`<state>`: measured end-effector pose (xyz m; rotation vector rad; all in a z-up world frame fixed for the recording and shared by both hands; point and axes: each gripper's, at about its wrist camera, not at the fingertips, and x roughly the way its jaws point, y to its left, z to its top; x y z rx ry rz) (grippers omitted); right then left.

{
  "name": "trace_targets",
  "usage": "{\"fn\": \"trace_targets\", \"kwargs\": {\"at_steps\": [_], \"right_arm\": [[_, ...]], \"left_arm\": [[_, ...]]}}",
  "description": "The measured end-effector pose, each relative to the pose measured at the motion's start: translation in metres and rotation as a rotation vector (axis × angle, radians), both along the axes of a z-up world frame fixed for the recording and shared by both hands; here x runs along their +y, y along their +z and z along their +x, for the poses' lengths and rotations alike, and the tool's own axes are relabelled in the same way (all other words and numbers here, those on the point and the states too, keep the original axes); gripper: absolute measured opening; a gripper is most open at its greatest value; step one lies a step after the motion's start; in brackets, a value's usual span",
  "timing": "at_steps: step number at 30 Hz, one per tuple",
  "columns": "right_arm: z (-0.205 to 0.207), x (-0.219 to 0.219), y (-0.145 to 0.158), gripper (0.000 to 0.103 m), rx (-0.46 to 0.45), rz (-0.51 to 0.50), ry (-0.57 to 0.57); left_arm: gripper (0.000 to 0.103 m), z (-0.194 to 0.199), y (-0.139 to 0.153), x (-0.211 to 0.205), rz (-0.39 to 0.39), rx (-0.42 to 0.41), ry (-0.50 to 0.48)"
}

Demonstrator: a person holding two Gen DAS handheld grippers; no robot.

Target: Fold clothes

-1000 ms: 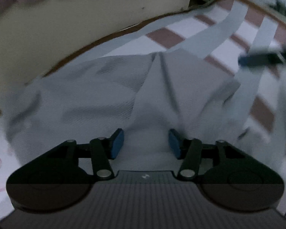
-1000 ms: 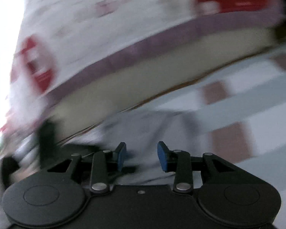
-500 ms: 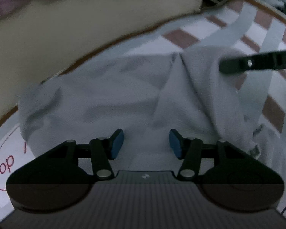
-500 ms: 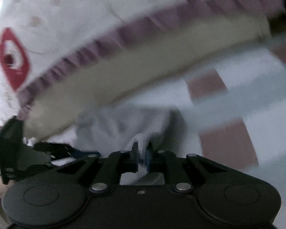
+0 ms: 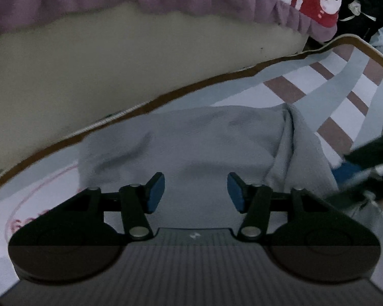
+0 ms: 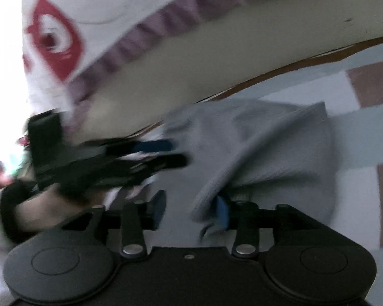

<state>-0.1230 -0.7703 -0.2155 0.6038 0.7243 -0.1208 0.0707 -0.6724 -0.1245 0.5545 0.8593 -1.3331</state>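
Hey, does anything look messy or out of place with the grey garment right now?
Yes. The grey fabric garment lies rumpled on the striped mat, and one bunched fold drapes over a blue pad of the open right hand-held gripper.

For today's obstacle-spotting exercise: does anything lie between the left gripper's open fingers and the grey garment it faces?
Nothing visible does. The left gripper is open directly over the grey garment, bare cloth between its blue pads. The right gripper is off to one side.
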Motion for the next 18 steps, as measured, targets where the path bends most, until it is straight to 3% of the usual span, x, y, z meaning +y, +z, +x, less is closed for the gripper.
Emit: {"fn": "trace_targets", "kwargs": {"at_steps": [6,10,15,18], "right_arm": [[-0.019,0.012,0.008,0.048,0.077,-0.079,0.005],[-0.013,0.013,-0.001,0.048,0.156,-0.015,0.019],[-0.007,0.032,-0.003,0.048,0.227,-0.151,0.086],[-0.009,0.036,-0.004,0.048,0.232,-0.183,0.109]], "left_arm": [[0.059,-0.023,0.007,-0.003,-0.047,0.025,-0.069],[0.064,-0.036,0.004,-0.014,-0.042,0.042,-0.092],[0.071,-0.042,-0.002,-0.045,-0.049,0.002,-0.045],[0.071,-0.038,0.0,-0.055,-0.051,0.053,-0.019]]}}
